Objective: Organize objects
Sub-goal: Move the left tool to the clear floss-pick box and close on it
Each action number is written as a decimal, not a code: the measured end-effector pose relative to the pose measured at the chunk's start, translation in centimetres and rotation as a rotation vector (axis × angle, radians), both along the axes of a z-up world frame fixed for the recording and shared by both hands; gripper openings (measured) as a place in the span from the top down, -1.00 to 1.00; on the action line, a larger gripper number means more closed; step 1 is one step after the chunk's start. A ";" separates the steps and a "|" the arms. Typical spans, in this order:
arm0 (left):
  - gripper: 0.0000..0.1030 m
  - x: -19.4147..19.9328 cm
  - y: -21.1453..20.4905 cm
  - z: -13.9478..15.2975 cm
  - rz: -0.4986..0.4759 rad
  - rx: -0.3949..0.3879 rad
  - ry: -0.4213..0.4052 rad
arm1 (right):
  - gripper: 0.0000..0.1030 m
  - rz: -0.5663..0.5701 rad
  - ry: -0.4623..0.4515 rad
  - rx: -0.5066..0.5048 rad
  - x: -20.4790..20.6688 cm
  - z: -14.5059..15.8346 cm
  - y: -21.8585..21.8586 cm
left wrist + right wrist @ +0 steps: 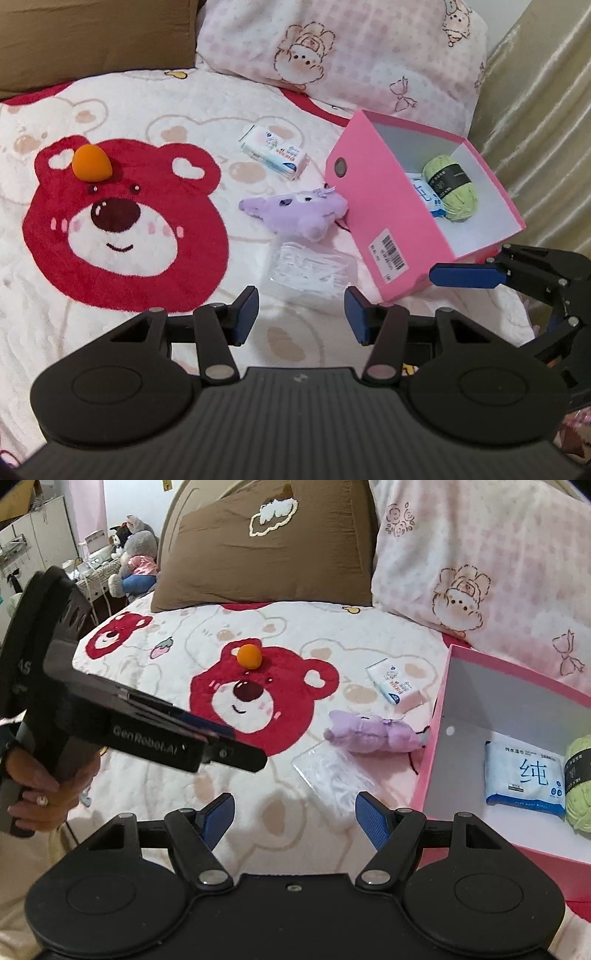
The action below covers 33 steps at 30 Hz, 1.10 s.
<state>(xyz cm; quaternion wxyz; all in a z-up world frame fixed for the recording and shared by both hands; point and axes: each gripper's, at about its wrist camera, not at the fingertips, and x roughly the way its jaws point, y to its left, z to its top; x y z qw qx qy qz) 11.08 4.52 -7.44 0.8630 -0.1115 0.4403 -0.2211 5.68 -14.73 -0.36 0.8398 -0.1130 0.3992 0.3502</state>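
Bed scene, bear blanket (122, 229) as the work surface. Pink box (391, 221) sits open at the right, against the curtain side. Inside it: green yarn (451, 188) and a blue-white wipes pack (524, 779), side by side on the box floor, touching or nearly so.

Loose items on the blanket, left of the box:
- clear bag (310, 271) of white pieces, flat, nearest both grippers
- purple plush (299, 214), just beyond the bag, its tail end at the box wall
- tissue pack (273, 151), farther back, apart from the plush
- orange sponge (91, 164), on the red bear's ear, well apart from everything else

Left gripper (301, 314): jaws apart, nothing between them, no contact with anything. The bag lies just ahead of the fingertips and roughly centred in the gap; the box corner stands just beyond the right finger.

Right gripper (295, 819): jaws wide apart, empty. The bag lies ahead, just inside the right finger's line; the box wall is close beside that finger.

In the right wrist view the left gripper enters from the left, held by a hand (37, 794) at the frame edge.
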 end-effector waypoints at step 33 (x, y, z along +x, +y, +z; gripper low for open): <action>0.06 2.3 -1.3 -6.4 0.138 -0.090 -0.092 | -0.49 -0.296 -0.099 0.076 0.6 -10.2 -0.1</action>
